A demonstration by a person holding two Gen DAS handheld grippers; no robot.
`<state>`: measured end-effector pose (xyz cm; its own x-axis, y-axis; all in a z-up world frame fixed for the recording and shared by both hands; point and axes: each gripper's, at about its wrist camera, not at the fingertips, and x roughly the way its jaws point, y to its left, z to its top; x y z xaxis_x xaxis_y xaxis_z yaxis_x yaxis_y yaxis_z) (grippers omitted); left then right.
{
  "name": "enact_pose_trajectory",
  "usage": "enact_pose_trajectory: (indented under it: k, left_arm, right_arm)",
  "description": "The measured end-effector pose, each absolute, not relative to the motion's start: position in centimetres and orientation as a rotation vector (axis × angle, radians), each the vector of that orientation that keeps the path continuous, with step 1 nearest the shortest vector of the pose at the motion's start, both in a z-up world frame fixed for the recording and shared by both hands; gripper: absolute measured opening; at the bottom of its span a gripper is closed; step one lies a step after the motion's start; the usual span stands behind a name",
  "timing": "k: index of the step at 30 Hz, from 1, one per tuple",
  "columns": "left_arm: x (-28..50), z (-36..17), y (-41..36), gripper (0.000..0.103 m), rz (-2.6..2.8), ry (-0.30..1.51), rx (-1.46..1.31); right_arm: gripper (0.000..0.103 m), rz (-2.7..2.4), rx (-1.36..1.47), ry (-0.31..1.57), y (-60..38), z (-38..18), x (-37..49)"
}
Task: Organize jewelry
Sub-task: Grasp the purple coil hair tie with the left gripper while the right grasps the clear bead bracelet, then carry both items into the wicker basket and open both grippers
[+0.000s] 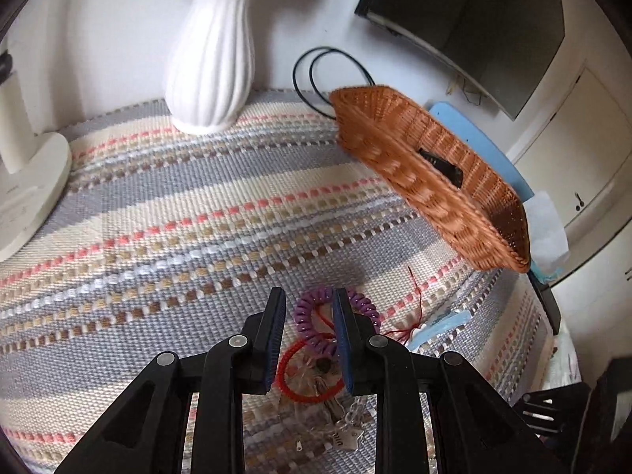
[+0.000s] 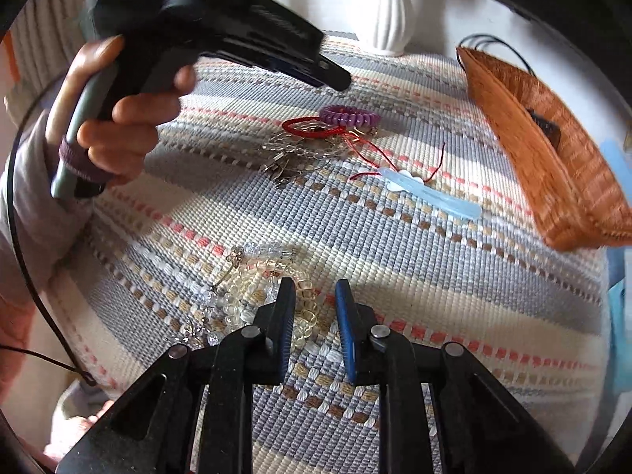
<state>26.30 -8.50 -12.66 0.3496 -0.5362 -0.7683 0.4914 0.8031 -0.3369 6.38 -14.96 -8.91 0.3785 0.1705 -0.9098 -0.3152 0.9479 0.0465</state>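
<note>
Jaws of both grippers stand part-open, empty; left gripper (image 1: 309, 296) should straddle one purple coil bracelet (image 1: 355, 308) strand, avoiding red cord loop (image 1: 292, 359).

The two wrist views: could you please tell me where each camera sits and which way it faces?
Left wrist: rides the left gripper, looking down past its two fingers at the purple spiral hair tie; no hand shows.
Right wrist: rides the right gripper, looking down at clear bead jewelry; the left hand shows, holding the other gripper.
Shared: striped woven cloth, orange wicker basket, white ribbed vase.
</note>
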Motion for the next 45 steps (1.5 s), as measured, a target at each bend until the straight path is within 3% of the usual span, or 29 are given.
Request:
enact_pose_trajectory:
  k: [7,8,11,14,28,38,45]
  left_arm:
    - [26.8,-14.5,-9.9,0.024,-0.627,1.064,0.03]
    - [26.7,-14.5,-10.0,0.024,-0.625,1.063,0.041]
    - [26.4,-14.5,-10.6,0.011,-0.589,1.044,0.091]
    - [26.1,-14.2,-10.4,0.011,-0.593,1.029,0.08]
    - [23.8,-6.7,-8.1,0.011,-0.696,0.859,-0.03]
    - [24.8,-0.9,-15.0,0.011,-0.743,0.749,0.036]
    - [28.0,-1.0,-22.5,0.011,-0.806,0.776,0.02]
  right_arm:
    - [0.023,0.291,-0.203,1.113,-13.9,-9.0,5.8]
    - [0.017,0.292,-0.207,1.11,-13.8,-9.0,5.8]
    - [0.01,0.289,-0.215,1.103,-13.2,-8.6,5.4]
    - [0.01,0.308,-0.142,1.1,-14.3,-8.0,5.4]
    - [0.01,0.256,0.083,0.995,-21.3,-2.8,6.4]
    - [0.01,-0.055,0.129,0.868,-31.3,2.0,9.6]
    - [0.01,-0.268,0.223,0.904,-38.7,-0.4,14.1]
